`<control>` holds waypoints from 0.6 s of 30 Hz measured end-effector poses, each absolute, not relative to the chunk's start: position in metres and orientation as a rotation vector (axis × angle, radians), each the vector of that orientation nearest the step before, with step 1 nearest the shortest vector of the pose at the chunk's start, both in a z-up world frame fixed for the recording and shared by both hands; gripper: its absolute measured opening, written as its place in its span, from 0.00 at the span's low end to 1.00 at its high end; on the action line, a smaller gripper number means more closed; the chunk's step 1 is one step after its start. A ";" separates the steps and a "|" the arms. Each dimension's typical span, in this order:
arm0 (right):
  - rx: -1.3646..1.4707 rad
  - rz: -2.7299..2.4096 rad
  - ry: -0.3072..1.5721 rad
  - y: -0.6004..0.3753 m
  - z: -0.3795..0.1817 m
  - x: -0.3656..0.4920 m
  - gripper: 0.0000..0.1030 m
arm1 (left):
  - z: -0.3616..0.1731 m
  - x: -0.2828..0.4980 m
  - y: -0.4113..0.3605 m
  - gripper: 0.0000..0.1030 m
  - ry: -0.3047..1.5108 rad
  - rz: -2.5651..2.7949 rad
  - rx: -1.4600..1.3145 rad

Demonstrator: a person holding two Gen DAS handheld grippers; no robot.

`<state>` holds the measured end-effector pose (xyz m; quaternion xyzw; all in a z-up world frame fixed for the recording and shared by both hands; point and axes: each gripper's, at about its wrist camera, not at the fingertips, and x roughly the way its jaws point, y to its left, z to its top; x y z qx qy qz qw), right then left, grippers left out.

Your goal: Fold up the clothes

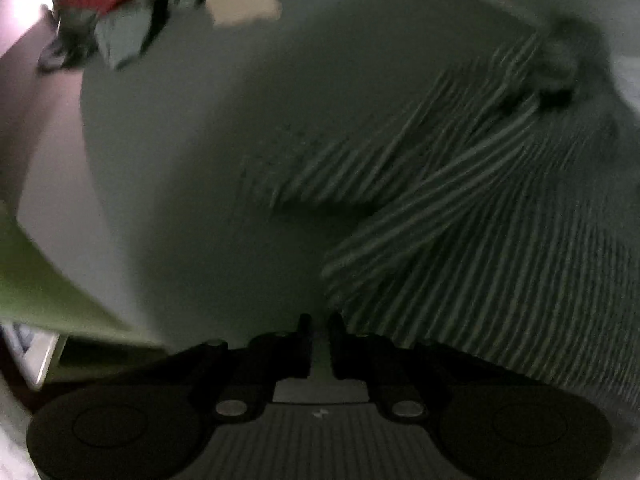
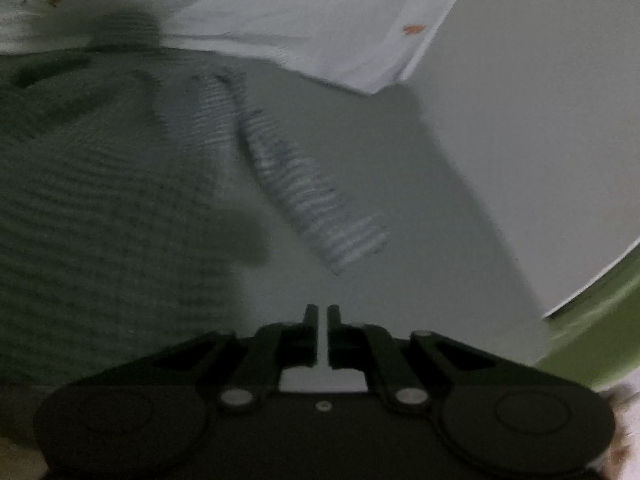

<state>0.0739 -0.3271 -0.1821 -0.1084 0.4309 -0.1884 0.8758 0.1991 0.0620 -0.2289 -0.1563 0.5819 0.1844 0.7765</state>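
Nearest in the left wrist view, the left gripper (image 1: 320, 322) points steeply down at the grey table (image 1: 208, 152). Its 2 dark fingers (image 1: 305, 328) stand a narrow slit apart, with only bare surface showing between them, so the jaws are barely open and grip nothing. Just beside them, toward the table's right side, lies the striped garment (image 1: 460, 248), dark with thin pale stripes, spread flat. 1 sleeve (image 1: 380, 168) is folded across, slanting toward the table's middle. Beyond the garment's far end sits a dark blurred lump that I cannot make out. At the far left corner is a heap of clothes (image 1: 132, 4): red, grey and a beige piece. A green edge (image 1: 36, 280) shows past the table's near left side.

In the right wrist view, the right gripper (image 2: 322, 312) is tilted down over the same table (image 2: 400, 208). Its jaws are also parted only by a thin gap, empty. The striped garment (image 2: 100, 220) fills the table's left side, its sleeve (image 2: 316, 196) lying diagonally just ahead of the fingertips. Farther off lies a white cloth (image 2: 320, 28) with small orange marks, its corner overlapping the table's far edge.
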 end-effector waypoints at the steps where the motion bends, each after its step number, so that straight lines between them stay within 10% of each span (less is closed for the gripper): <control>1: -0.218 -0.380 0.902 -0.322 -0.185 0.076 0.14 | -0.232 0.198 0.063 0.16 1.275 0.404 -0.341; 6: -0.181 -0.263 0.948 -0.312 -0.194 0.088 0.44 | -0.203 0.210 0.055 0.42 1.126 0.303 -0.257; 12: 0.039 -0.300 1.088 -0.332 -0.236 0.108 0.50 | -0.196 0.230 0.017 0.57 1.053 0.125 -0.139; 16: 0.176 -0.252 1.050 -0.338 -0.235 0.105 0.01 | -0.204 0.233 -0.004 0.57 1.073 0.057 -0.084; 18: 0.130 -0.262 1.040 -0.331 -0.225 0.102 0.01 | -0.203 0.230 -0.009 0.57 1.070 0.025 -0.062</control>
